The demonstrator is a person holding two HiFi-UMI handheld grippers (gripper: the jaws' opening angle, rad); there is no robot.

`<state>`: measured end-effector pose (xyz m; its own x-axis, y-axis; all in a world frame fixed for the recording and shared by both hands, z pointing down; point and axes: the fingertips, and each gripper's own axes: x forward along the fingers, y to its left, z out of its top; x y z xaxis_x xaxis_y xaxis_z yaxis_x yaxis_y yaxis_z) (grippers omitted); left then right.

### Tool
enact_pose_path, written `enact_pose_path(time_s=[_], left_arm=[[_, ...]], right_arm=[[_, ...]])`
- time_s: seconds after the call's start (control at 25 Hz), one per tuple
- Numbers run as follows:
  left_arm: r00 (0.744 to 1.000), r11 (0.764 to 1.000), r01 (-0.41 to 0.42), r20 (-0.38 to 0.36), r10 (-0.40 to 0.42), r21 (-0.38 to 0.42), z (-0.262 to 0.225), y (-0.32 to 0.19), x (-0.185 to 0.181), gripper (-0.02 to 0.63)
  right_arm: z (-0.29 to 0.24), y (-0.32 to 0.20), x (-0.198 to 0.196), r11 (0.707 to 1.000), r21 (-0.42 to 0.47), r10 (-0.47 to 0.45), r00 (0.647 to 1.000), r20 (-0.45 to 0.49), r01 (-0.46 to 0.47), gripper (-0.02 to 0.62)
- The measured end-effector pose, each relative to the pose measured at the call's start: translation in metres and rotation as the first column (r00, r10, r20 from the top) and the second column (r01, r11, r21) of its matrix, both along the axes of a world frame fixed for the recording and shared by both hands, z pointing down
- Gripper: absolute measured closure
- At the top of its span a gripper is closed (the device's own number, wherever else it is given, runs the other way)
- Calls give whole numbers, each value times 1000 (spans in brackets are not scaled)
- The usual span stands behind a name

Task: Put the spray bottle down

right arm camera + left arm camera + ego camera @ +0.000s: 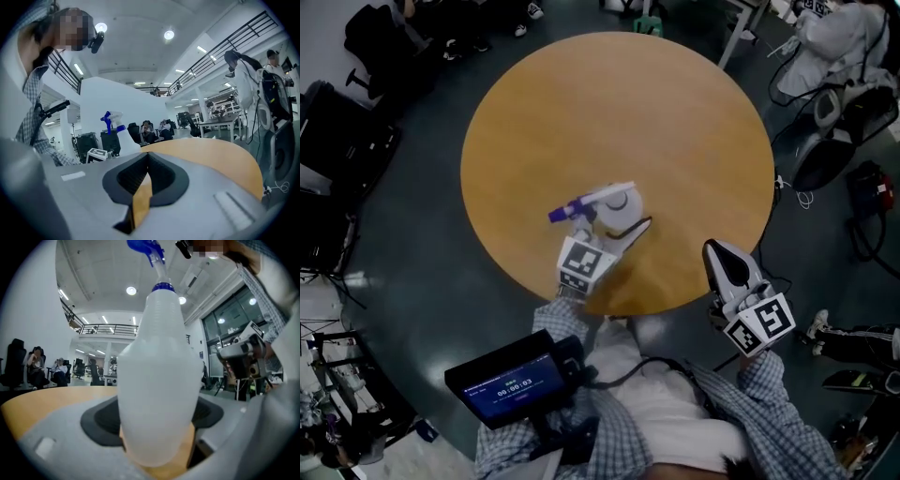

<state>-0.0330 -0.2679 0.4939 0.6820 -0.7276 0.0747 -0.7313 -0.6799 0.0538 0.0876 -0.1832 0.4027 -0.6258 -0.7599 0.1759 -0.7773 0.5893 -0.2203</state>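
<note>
A white spray bottle (617,204) with a blue trigger (565,212) stands upright over the near part of the round wooden table (675,122). My left gripper (615,221) reaches in from the front edge and is shut on the bottle's body. The left gripper view shows the bottle (157,380) filling the space between the jaws, its base close over the wood (28,404). My right gripper (719,253) hangs off the table's right front edge, shut and empty. In the right gripper view the bottle (112,126) shows at far left beyond the tabletop (211,154).
A handheld device with a lit screen (511,380) sits at the person's chest. Black chairs (337,141) stand left of the table. A person in white (834,47) and cabled equipment (825,150) are at the right. People sit far off (37,366).
</note>
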Motion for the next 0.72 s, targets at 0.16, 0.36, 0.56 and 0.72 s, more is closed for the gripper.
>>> enact_pose_path(time_s=[0.16,0.36,0.56,0.72], left_arm=[[1000,1000,-5,1,5,-11,13,-15,0,195],[999,999,-17,32,18,-35,38,-27,8,195],[998,998,-25,49,28,-62,55,-35,9,195],[999,997,-16,32,18,-76,62,-44,5,195]], right_arm=[[6,-5,-7,1000,-15,-15,1000,-17,15,592],[20,-9,-5,999,-41,-28,999,-32,27,592],[30,-13,-7,998,-65,-29,999,-40,27,592],[36,-15,-8,997,-78,-30,999,-45,27,592]])
